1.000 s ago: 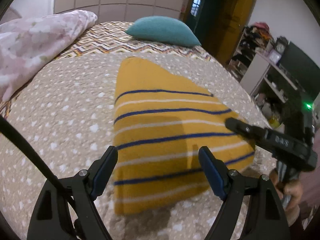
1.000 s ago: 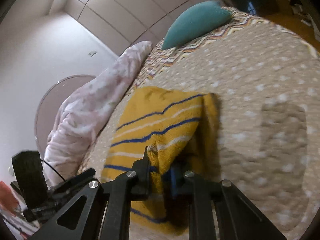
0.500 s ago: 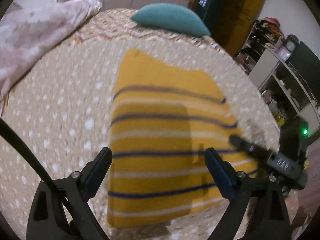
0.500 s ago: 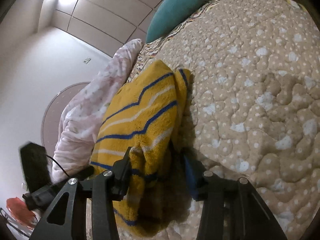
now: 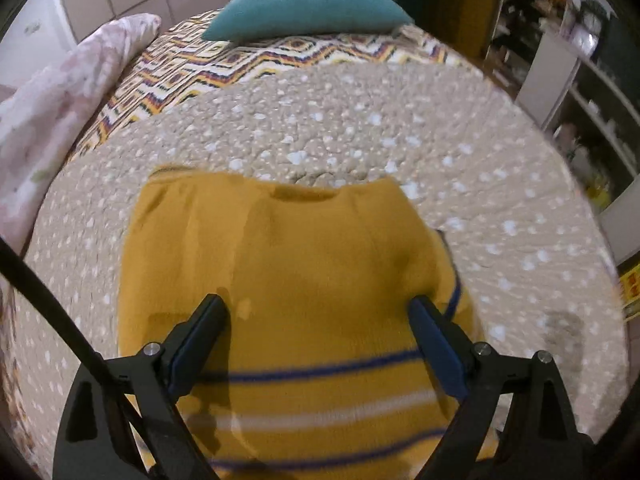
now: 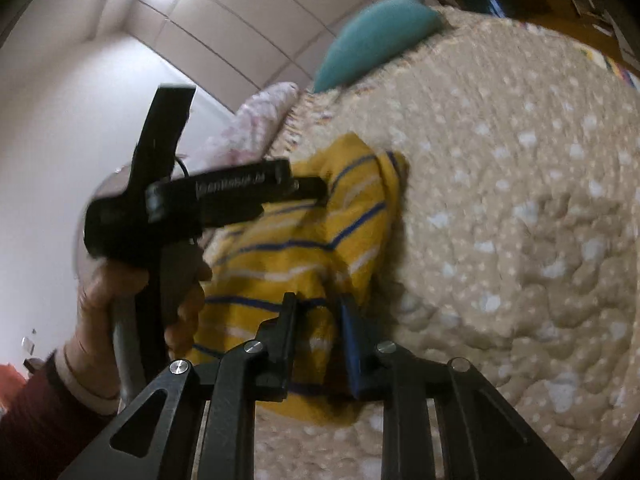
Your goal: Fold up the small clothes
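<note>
A yellow sweater [image 5: 304, 264] with blue and white stripes lies on the quilted bed, its neckline towards the pillow. My left gripper [image 5: 316, 304] hovers over its middle, open wide, nothing between the fingers. From the right wrist view that left gripper [image 6: 308, 188] shows above the sweater [image 6: 320, 240], held by a hand [image 6: 116, 292]. My right gripper [image 6: 318, 320] sits at the sweater's near edge. Its jaws are closing, with a bunched fold of the yellow fabric filling the gap between the pads.
The beige dotted quilt [image 5: 480, 184] covers the bed, with a zigzag blanket [image 5: 256, 60] beyond it. A teal pillow [image 5: 312, 4] lies at the head and a pink floral duvet [image 5: 52, 112] along the left. Shelves [image 5: 580, 92] stand right of the bed.
My left gripper has travelled over the sweater towards its neckline, staying open. The right jaws let go of the edge, then narrowed on it again. The left gripper now shows large in the right wrist view.
</note>
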The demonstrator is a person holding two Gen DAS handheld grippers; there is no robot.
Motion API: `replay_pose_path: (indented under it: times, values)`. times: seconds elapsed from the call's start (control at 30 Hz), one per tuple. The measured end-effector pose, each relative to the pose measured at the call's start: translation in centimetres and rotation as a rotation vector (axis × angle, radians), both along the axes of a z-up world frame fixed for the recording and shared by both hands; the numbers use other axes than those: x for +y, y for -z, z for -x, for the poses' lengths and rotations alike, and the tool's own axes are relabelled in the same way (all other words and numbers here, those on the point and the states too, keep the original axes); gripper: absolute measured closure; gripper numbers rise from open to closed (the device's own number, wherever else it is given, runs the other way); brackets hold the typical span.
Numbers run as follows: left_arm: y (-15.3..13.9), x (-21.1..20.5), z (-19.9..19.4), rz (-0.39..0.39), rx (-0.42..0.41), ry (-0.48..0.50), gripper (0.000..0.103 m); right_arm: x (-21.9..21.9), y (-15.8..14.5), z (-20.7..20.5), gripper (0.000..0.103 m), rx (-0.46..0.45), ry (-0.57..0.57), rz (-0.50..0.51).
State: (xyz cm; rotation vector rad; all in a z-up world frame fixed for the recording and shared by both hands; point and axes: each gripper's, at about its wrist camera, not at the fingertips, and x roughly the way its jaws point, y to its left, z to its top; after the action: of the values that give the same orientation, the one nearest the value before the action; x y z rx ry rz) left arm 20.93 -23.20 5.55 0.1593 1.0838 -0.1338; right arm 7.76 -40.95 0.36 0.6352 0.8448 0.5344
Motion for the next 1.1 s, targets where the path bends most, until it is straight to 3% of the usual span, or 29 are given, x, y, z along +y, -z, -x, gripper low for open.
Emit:
replay_pose_path:
  times: [0.13, 0.37, 0.53, 0.7, 0.77, 0.9, 1.0, 1.1]
  values:
    - [1.4, -0.9, -1.6, -0.059, -0.013, 0.012, 0.010, -0.7, 1.4, -1.0, 0.069, 0.060, -0.007, -0.052]
    - [2.3, 0.2, -4.9, -0.005, 0.024, -0.048, 0.005, -0.6, 1.7, -2.2, 0.060, 0.074, -0.013, -0.052]
    - [-1.6, 1.8, -3.6, 0.004, -0.062, -0.050, 0.008, -1.1, 0.3, -1.9, 0.054, 0.020, 0.020, -0.019]
    - [-5.0, 6.5, -0.2, 0.026, -0.100, -0.121, 0.008, -3.3, -2.0, -0.1, 0.050, -0.078, 0.153, -0.002]
    - [-4.6, 7.9, 0.6, 0.001, -0.091, -0.149, 0.008, -3.2, -2.7, 0.5, 0.050, -0.114, 0.154, -0.006]
    - [-1.7, 10.1, 0.7, -0.049, -0.062, -0.203, 0.008, -0.5, -3.5, 1.5, 0.050, -0.160, 0.013, -0.042]
    - [0.6, 11.0, 0.4, -0.010, -0.037, -0.251, 0.008, 1.5, -2.6, 1.4, 0.050, -0.115, -0.093, -0.066]
    - [2.2, 10.8, -0.3, -0.001, -0.029, -0.260, 0.008, 2.5, -1.1, 0.9, 0.052, -0.078, -0.095, -0.003]
